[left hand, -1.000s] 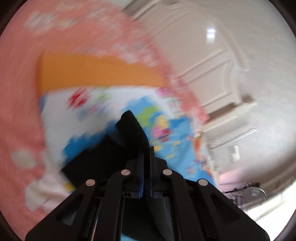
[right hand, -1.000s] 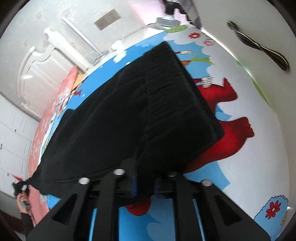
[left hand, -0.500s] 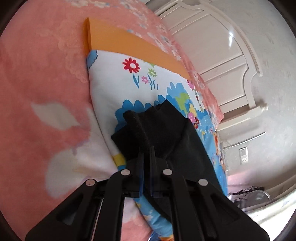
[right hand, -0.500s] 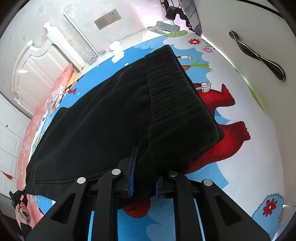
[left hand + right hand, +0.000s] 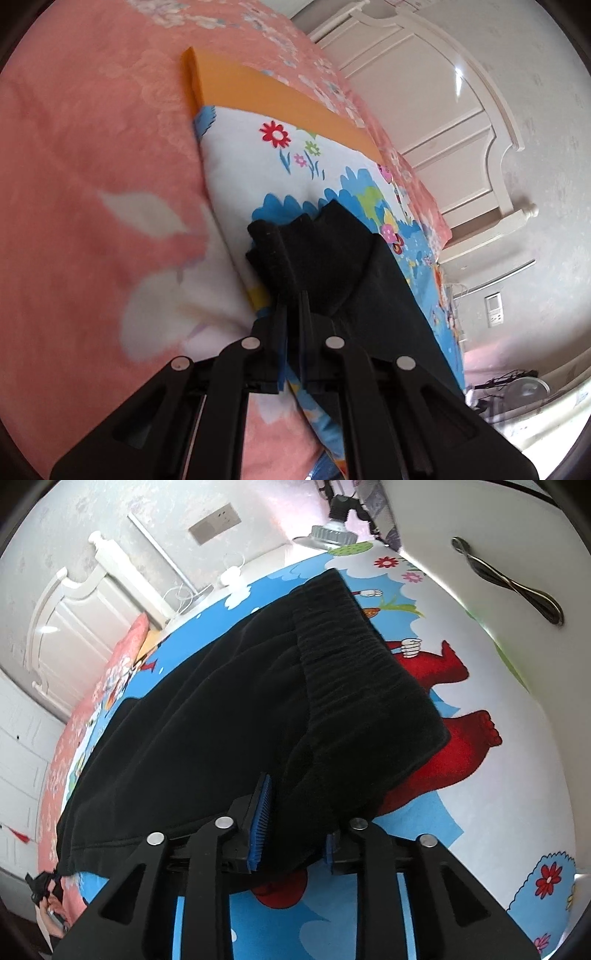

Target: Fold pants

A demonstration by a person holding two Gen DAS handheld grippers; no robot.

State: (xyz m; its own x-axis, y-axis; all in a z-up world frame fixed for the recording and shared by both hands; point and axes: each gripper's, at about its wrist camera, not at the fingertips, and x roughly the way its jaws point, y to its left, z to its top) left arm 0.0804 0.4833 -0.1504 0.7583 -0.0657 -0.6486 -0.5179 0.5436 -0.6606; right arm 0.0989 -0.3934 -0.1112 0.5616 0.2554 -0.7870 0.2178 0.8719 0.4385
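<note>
The black pants point(image 5: 229, 716) lie long and flat on the cartoon mat point(image 5: 480, 794), not folded short yet. The left gripper point(image 5: 291, 306) pinches the leg end tight. The right gripper point(image 5: 295, 827) has its fingers apart around the waistband. I think most folding is left.

No legible text, label, brand, number or sign is showing in either wrist view. The cartoon play mat point(image 5: 480, 738) is carrying printed pictures only: flowers, clouds and a red figure, with no lettering that can be read. The wall panel point(image 5: 494, 311) in the left wrist view and the wall switch plate point(image 5: 214, 522) in the right wrist view are showing no readable markings at this resolution.
</note>
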